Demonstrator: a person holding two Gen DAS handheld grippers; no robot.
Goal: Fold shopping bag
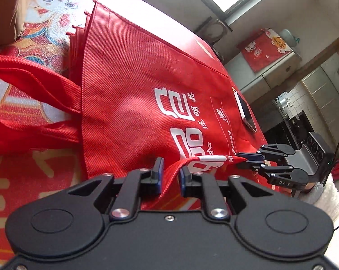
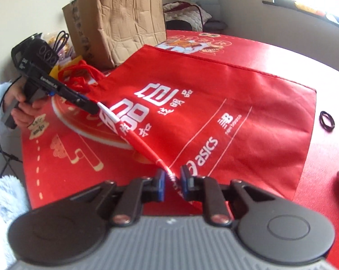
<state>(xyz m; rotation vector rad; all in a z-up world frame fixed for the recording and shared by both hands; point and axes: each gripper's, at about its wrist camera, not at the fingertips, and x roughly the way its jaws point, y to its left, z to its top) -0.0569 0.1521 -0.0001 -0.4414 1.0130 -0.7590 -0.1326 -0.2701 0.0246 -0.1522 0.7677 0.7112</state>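
Observation:
A red shopping bag with white print lies flat on the table, its handles bunched at the far left. One bag edge is raised as a narrow ridge between the two grippers. My right gripper stands slightly open, and the edge runs between its blue pads with small gaps on both sides. My left gripper is likewise slightly open around the other end of the same edge. Each gripper shows in the other's view: the left gripper, the right gripper. The bag fills the left wrist view.
A red printed tablecloth covers the table. A cardboard box stands behind the bag's handles. A phone lies near the bag's far corner, and black rings lie beside the bag. A person's hand holds the left gripper.

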